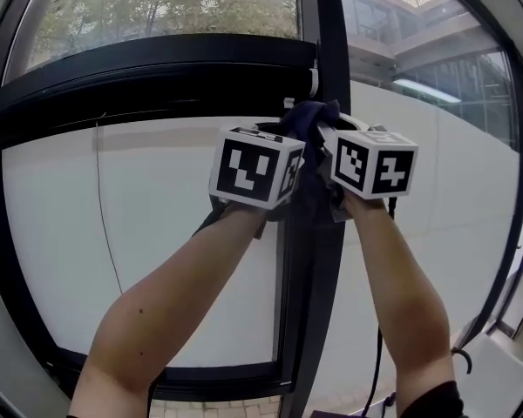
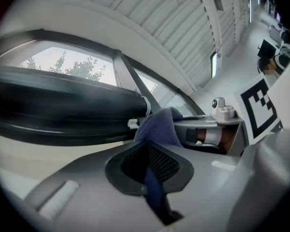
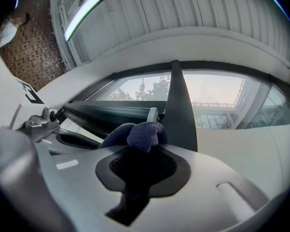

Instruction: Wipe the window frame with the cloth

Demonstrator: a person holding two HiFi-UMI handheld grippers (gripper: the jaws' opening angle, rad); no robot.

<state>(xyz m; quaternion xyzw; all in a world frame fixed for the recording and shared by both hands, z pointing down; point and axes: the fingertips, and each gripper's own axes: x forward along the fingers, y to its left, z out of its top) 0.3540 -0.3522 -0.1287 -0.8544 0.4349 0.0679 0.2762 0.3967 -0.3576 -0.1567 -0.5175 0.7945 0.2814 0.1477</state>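
Head view: a dark blue cloth (image 1: 312, 118) is pressed against the black upright of the window frame (image 1: 332, 50) by the left gripper (image 1: 283, 138) and right gripper (image 1: 340, 138), held side by side.

Left gripper view: its fingers (image 2: 82, 187) are pinched on a cloth fold.

Right gripper view: its fingers (image 3: 208, 178) are clamped on bunched cloth.

The cloth is judged soft, light and floppy, and best gripped by gathered folds. No container is shown.

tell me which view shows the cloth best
The left gripper view: the cloth is lit, rising from shut jaws toward the window frame. The right gripper view shows it darker, bunched; the head view only a bit between the marker cubes.
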